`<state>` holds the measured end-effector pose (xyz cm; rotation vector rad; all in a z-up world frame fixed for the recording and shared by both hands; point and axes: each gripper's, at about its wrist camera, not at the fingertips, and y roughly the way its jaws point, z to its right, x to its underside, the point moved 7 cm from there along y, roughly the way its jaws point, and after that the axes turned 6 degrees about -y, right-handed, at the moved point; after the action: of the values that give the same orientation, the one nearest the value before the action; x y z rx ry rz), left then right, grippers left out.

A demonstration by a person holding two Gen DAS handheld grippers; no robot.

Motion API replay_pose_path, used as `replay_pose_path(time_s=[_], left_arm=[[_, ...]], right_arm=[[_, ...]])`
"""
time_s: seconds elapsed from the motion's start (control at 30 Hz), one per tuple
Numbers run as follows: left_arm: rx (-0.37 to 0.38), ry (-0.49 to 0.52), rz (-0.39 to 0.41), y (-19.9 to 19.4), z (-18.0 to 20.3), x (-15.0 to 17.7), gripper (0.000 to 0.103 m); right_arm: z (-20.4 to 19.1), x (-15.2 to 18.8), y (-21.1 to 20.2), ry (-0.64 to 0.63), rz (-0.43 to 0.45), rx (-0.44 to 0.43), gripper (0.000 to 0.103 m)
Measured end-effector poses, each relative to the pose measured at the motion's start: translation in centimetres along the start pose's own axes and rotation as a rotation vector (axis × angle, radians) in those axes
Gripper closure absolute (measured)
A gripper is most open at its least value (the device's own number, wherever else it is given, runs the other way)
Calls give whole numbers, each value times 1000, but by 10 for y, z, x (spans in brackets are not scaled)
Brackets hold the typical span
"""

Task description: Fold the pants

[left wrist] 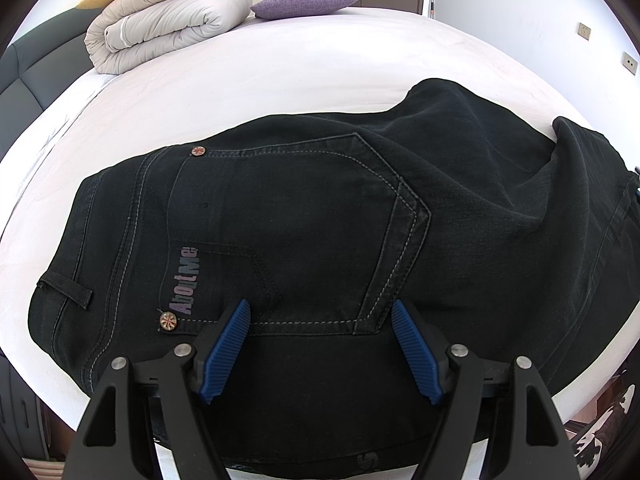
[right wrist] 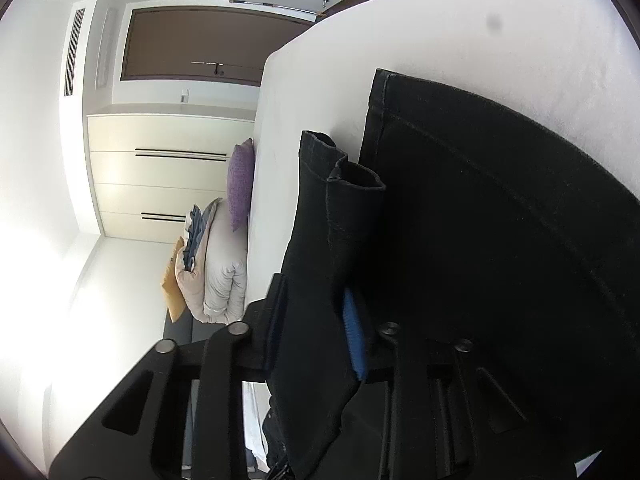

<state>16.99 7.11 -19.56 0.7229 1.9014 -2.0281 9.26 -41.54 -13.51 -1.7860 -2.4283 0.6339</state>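
Observation:
Black jeans (left wrist: 320, 208) lie across the near edge of the white bed (left wrist: 280, 80), back pocket up, waistband to the left. My left gripper (left wrist: 320, 312) is open, its blue pads (left wrist: 228, 344) spread just above the pocket's lower seam, holding nothing. In the right wrist view, rolled sideways, my right gripper (right wrist: 320, 320) is shut on the folded leg ends (right wrist: 320, 260) of the jeans and lifts them off the bed; one blue pad (right wrist: 354, 336) shows beside the cloth. The rest of the leg (right wrist: 500, 240) lies on the bed.
A rolled beige duvet (left wrist: 160, 28) and a purple pillow (left wrist: 308, 2) sit at the far side of the bed. A grey headboard (left wrist: 32, 76) is at the left. White wardrobe (right wrist: 160, 176) and brown door (right wrist: 200, 44) stand beyond.

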Motion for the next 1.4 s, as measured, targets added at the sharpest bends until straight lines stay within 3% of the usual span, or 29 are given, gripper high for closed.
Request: replay_pose_path(time_s=[0.17,0.53,0.8,1.4], left_arm=[[0,0,1,0,0,0,27],[3,-3,3,1,1,0,27],[2,-2,9,0,3,-2,26],[6,-6,23,-8,4,5,21]], right_arm=[[0,-7,3,-62,-6,55,101],[-18,-19,-32,-218,13,129,102],[33,2,-90,-152,17,258,102],[54,19,-122,-113,32,263,102]])
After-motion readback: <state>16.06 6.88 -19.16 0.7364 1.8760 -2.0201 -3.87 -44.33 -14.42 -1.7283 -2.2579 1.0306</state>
